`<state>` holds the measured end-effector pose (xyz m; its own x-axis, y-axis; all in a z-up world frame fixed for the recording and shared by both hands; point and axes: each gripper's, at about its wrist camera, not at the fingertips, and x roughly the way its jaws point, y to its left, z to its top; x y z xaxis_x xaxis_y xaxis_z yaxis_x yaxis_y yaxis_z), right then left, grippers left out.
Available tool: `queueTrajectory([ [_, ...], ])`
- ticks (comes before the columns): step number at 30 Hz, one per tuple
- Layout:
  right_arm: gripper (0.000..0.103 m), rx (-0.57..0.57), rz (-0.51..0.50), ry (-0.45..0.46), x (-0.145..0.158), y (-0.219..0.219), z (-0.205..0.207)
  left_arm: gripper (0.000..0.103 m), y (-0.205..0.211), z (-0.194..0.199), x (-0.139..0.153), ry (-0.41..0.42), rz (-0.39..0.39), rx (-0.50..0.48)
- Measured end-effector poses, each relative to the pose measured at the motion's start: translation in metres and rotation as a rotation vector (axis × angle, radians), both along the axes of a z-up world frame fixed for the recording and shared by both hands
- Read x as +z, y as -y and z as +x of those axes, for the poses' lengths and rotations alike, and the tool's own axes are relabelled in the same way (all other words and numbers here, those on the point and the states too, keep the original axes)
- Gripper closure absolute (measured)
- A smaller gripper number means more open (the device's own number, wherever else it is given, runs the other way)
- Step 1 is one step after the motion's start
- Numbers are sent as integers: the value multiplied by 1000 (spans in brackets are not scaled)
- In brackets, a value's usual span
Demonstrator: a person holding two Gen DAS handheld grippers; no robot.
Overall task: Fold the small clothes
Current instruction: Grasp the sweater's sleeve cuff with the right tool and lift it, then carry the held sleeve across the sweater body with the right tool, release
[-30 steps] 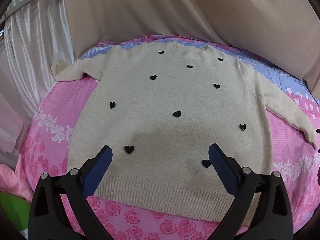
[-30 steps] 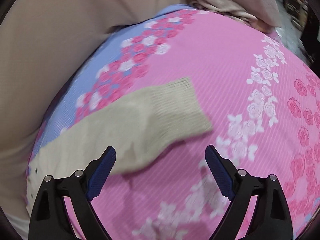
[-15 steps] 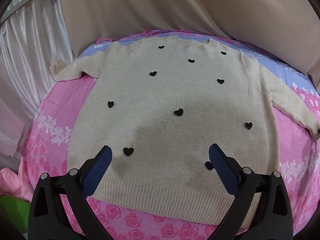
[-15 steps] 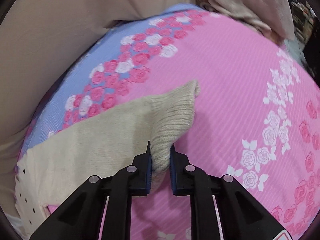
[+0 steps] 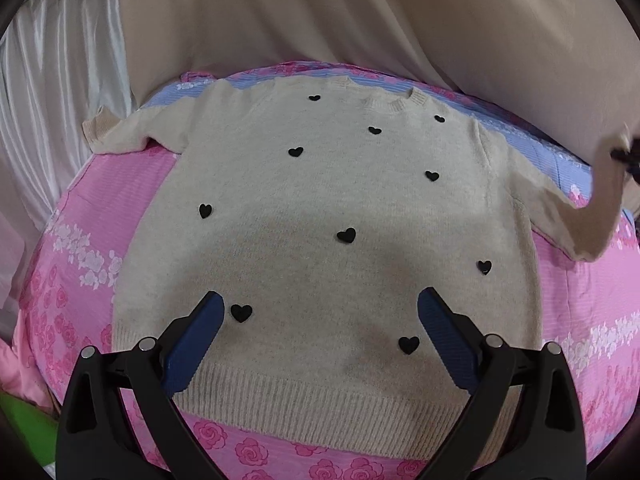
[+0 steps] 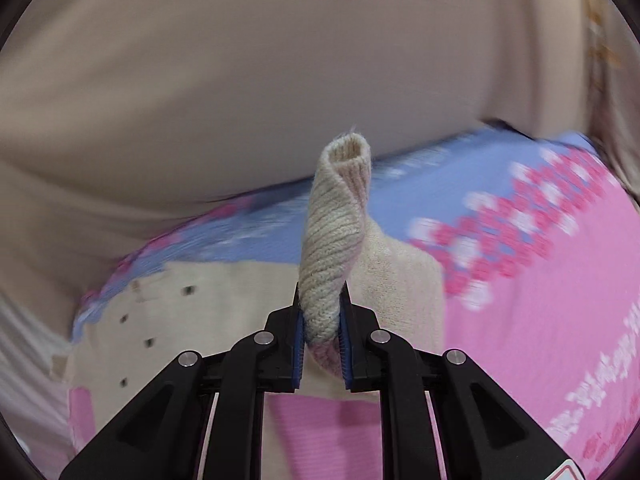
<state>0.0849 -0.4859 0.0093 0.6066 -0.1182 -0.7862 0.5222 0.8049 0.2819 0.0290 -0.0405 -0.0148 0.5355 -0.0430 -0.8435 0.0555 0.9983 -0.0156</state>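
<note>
Right tongs (image 6: 322, 320) closed tight on the ribbed cuff (image 6: 334, 248) of one sleeve, cuff standing up twisted between the blue pads (image 6: 298, 328). Left tongs (image 5: 320, 336) spread wide, holding nothing, hovering over the lower part of the sweater (image 5: 320, 220) near its ribbed hem (image 5: 320, 404).

Cream knitted sweater with small black hearts (image 5: 346, 235), lying flat, front up, in the middle of the bed (image 5: 80, 248). Collar toward the far edge, hem toward the near edge. One sleeve flat toward the far left corner (image 5: 120, 132); the other (image 5: 592, 216) lifted off the bed at the right edge.

Free pink sheet on both sides of the body and along the near edge. Rose-printed cover, blue band at the far edge. Beige drape (image 5: 360, 20) behind, white curtain (image 5: 52, 60) at the left.
</note>
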Motion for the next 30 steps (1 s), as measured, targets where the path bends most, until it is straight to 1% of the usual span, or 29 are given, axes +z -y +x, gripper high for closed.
queueTrajectory([
  [2, 90, 102, 12, 21, 13, -40, 33, 8, -8, 1, -2, -4, -16, 17],
  [5, 90, 245, 20, 33, 23, -102, 81, 8, -20, 0, -5, 5, -21, 42],
  [8, 90, 383, 32, 26, 16, -172, 125, 8, -36, 1, -9, 3, -19, 73],
  [10, 89, 445, 52, 6, 4, -211, 146, 8, -48, 3, -13, -9, -30, 108],
  [11, 87, 488, 66, -10, -6, -234, 158, 8, -55, 4, -16, -15, -36, 124],
  [14, 79, 584, 61, -77, -44, -296, 184, 8, -69, 8, -26, -42, -41, 164],
  [15, 75, 624, 57, -115, -61, -316, 191, 8, -71, 11, -29, -53, -41, 174],
  [16, 75, 660, 55, -149, -77, -331, 194, 8, -73, 15, -30, -56, -43, 179],
  [18, 75, 720, 49, -181, -92, -350, 193, 7, -76, 22, -30, -46, -44, 181],
  [20, 70, 733, 52, -147, -85, -351, 178, 7, -82, 33, -32, -47, -63, 180],
  [21, 59, 723, 51, -113, -79, -342, 167, 7, -85, 41, -33, -52, -86, 183],
  [22, 45, 692, 37, -79, -71, -327, 155, 7, -90, 54, -35, -59, -133, 199],
  [24, 37, 577, -10, -32, -60, -285, 126, 7, -96, 81, -41, -74, -230, 232],
  [25, 36, 508, -27, -30, -59, -258, 109, 7, -97, 94, -45, -84, -269, 245],
  [27, 36, 404, -89, -72, -63, -212, 79, 7, -94, 131, -55, -117, -347, 265],
  [28, 36, 352, -134, -110, -69, -186, 59, 7, -91, 145, -60, -127, -369, 267],
  [30, 36, 289, -166, -174, -80, -152, 29, 7, -80, 173, -67, -136, -409, 265],
])
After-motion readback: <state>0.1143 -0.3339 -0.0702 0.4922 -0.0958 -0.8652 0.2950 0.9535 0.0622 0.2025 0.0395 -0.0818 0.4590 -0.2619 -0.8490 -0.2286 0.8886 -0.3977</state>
